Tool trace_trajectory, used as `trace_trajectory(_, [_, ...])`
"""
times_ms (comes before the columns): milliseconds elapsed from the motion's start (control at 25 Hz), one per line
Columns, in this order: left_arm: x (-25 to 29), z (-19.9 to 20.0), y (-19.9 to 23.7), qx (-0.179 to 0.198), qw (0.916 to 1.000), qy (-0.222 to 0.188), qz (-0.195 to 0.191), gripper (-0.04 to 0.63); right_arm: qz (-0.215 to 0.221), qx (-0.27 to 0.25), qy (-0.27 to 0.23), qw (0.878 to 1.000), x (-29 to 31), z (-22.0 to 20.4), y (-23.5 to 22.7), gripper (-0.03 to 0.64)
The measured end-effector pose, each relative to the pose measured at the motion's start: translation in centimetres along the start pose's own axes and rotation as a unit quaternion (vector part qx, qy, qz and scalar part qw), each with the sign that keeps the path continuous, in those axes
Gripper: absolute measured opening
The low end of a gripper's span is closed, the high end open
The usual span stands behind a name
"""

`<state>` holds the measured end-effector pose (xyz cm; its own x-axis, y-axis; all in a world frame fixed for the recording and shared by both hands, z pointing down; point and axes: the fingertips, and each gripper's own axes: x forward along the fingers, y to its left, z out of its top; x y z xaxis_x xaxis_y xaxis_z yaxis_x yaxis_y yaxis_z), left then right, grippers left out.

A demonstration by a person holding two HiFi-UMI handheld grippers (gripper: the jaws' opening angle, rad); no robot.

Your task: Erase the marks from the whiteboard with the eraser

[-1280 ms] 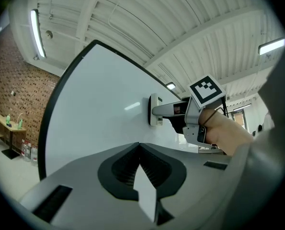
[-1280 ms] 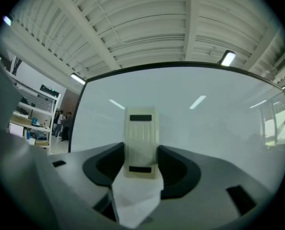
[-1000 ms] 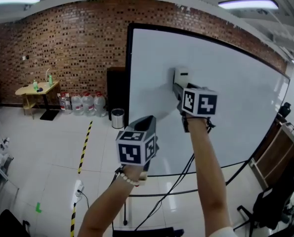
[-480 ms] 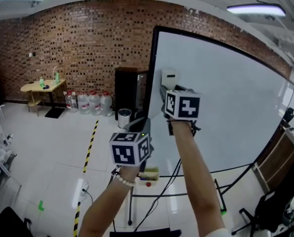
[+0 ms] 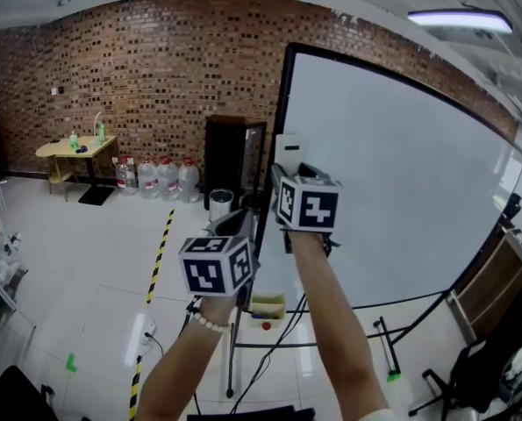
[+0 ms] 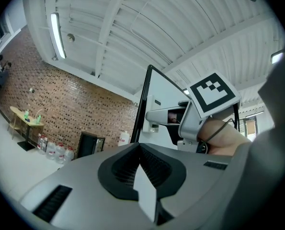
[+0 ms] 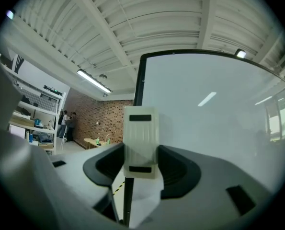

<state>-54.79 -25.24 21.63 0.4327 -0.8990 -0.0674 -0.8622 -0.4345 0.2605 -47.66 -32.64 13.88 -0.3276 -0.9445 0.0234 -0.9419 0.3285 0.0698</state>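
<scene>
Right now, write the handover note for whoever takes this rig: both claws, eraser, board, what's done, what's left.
Right claw: shut on the eraser, held up at the whiteboard's left edge.
Left claw: shut, empty, held lower, near the same edge.
Done: no marks show on the whiteboard in any view.
Left: probably only a close check of the whiteboard for faint traces, then put the eraser down.

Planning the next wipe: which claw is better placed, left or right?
Right. The right claw is shut on the eraser, up at the whiteboard; the left claw is shut, empty, lower.
</scene>
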Motion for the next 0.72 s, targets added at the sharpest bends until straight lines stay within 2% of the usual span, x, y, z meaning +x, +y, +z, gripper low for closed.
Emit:
trace_trajectory(400, [1.1,-2.5,0.6,-0.012,0.9996,0.025,-0.001,0.002,0.008,0.014,0.022,1.000,0.3,-5.5,0.2,0.247])
trace_trajectory(560, [1.8,-2.9,-0.3,-0.011,0.9995,0.027,-0.007,0.002,0.008,0.012,0.021,1.000,0.0,-5.6,-1.0,0.247])
trace_trajectory(720, [3.0,-3.2,-2.2,-0.007,0.9994,0.027,-0.018,0.002,-0.003,0.014,0.015,1.000,-0.9,-5.0,-4.6,0.247])
